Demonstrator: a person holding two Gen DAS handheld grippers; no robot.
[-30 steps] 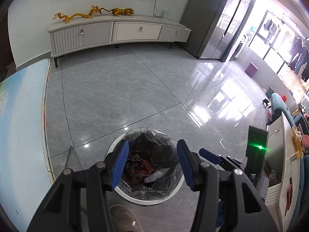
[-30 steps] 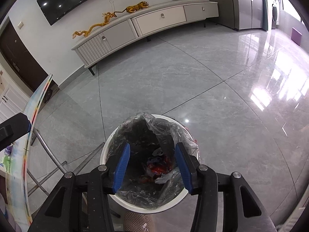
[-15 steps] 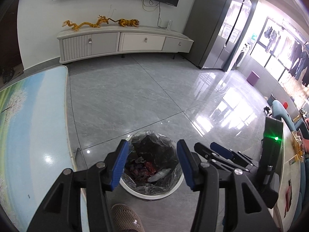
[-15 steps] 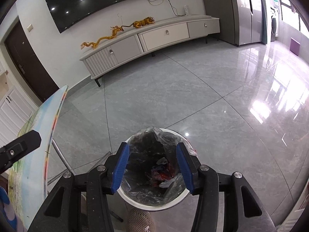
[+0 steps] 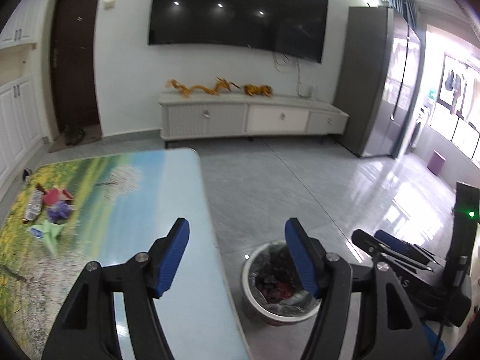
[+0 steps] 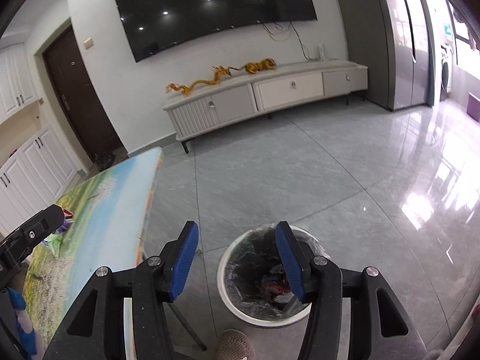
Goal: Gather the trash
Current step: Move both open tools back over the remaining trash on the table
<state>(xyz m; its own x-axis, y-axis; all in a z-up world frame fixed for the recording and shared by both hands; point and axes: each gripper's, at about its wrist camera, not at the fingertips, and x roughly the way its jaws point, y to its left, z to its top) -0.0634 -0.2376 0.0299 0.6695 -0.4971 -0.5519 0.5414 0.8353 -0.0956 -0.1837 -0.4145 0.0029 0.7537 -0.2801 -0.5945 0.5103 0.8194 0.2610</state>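
Observation:
A white trash bin (image 5: 255,303) with a clear liner stands on the floor right of the table, with crumpled trash inside; it also shows in the right wrist view (image 6: 228,282). On the table (image 5: 135,210) at the far left lies a pile of trash: a wrapper (image 5: 33,207), red paper (image 5: 55,195), purple paper (image 5: 60,210) and green paper (image 5: 49,231). My left gripper (image 5: 237,258) is open and empty above the table's right edge. My right gripper (image 6: 237,262) is open and empty above the bin; it also shows in the left wrist view (image 5: 390,244).
A grey tiled floor (image 6: 300,180) stretches to a white TV cabinet (image 5: 252,120) under a wall TV (image 5: 237,15). A grey fridge (image 5: 372,90) stands at the right. A slipper toe (image 6: 234,345) is by the bin. Metal table legs (image 6: 186,324) are beside it.
Both grippers rose and tilted up from over the bin. The left one swung left, so the table and its trash pile came into view. Both stayed open.

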